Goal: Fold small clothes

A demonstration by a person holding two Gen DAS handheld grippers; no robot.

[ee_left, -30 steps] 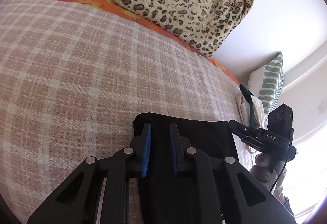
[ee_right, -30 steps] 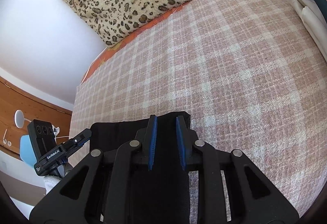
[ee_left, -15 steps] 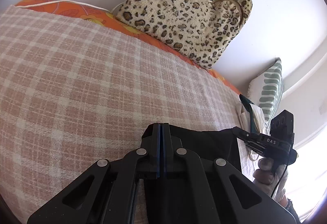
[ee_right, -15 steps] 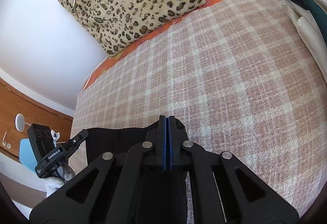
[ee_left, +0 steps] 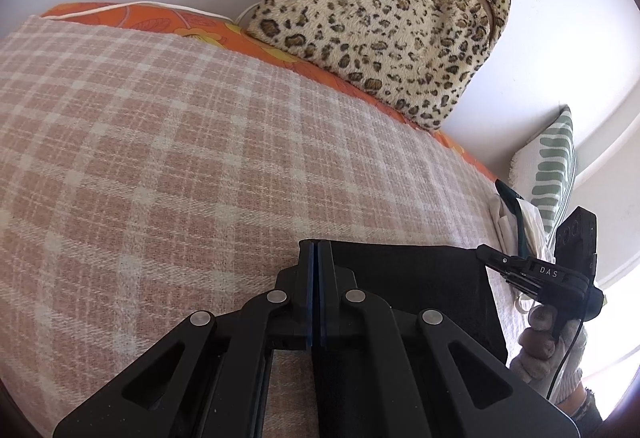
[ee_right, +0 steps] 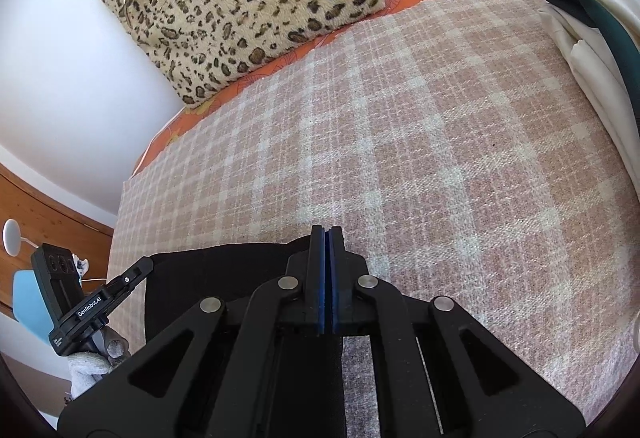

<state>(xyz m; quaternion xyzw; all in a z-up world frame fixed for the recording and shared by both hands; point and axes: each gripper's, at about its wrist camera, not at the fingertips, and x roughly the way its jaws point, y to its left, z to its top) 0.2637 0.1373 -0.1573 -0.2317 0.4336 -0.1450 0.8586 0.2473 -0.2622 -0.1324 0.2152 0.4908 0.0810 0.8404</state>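
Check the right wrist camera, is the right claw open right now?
No, the right claw is shut, its blue pads pressed together on the far edge of the black garment.

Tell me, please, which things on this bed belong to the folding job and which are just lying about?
Part of the job:
- black cloth garment
- left gripper, shut on one corner
- right gripper, shut on the other
- pink-and-cream checked blanket under the garment

Lying about:
- leopard-print plush cushion
- green-and-white striped pillow
- cream and dark green fabrics
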